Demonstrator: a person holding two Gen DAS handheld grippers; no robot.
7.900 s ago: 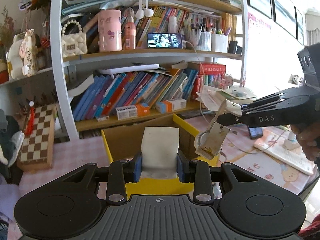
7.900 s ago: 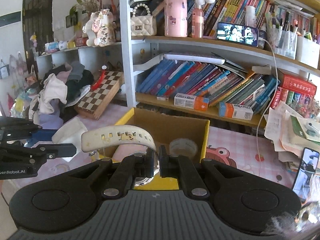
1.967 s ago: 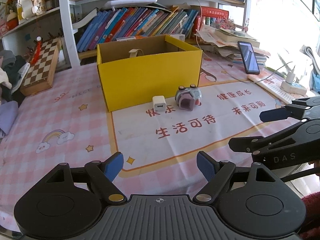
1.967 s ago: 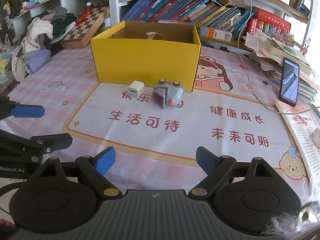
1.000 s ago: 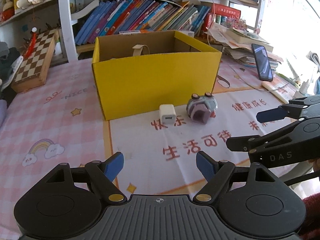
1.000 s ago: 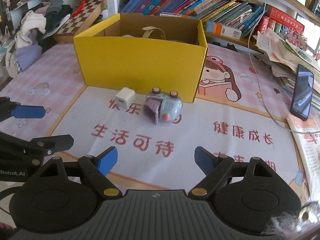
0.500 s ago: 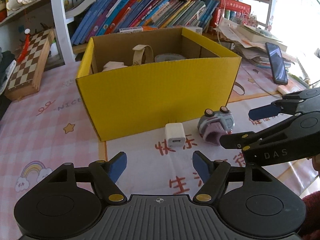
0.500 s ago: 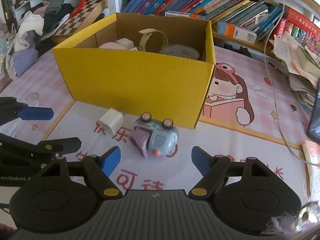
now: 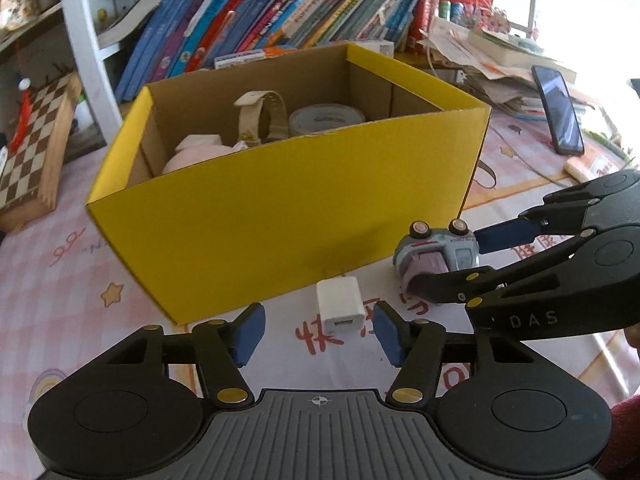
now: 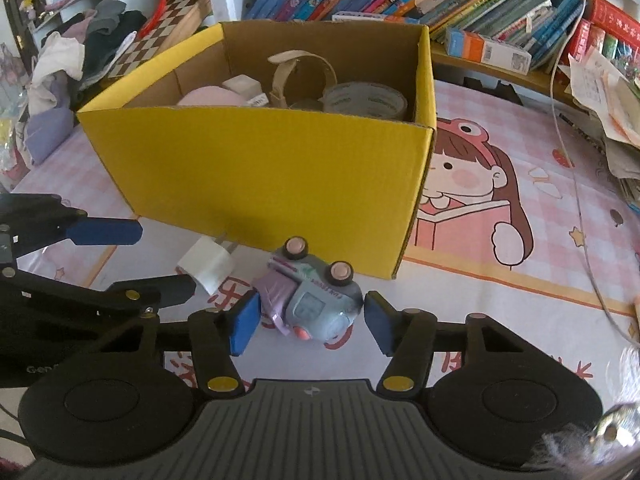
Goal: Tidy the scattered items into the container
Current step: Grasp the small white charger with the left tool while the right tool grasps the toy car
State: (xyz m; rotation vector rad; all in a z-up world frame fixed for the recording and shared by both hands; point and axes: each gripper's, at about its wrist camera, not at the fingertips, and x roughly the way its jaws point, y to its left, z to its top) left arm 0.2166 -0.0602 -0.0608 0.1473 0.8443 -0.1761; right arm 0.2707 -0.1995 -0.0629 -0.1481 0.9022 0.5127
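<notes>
Both tools now sit far closer to the yellow cardboard box (image 9: 288, 200) than two seconds ago, when they hung back over the printed pink mat. The left hand-held gripper (image 9: 316, 330) has come in around the small white cube charger (image 9: 341, 305), which lies between its closing jaws, untouched. The right hand-held gripper (image 10: 308, 322) has come in around the grey-blue toy car with lilac flap (image 10: 314, 304), its jaws closing, with the 3 o'clock pad just beside the car's body. Eight seconds ago both carried items over the box.
</notes>
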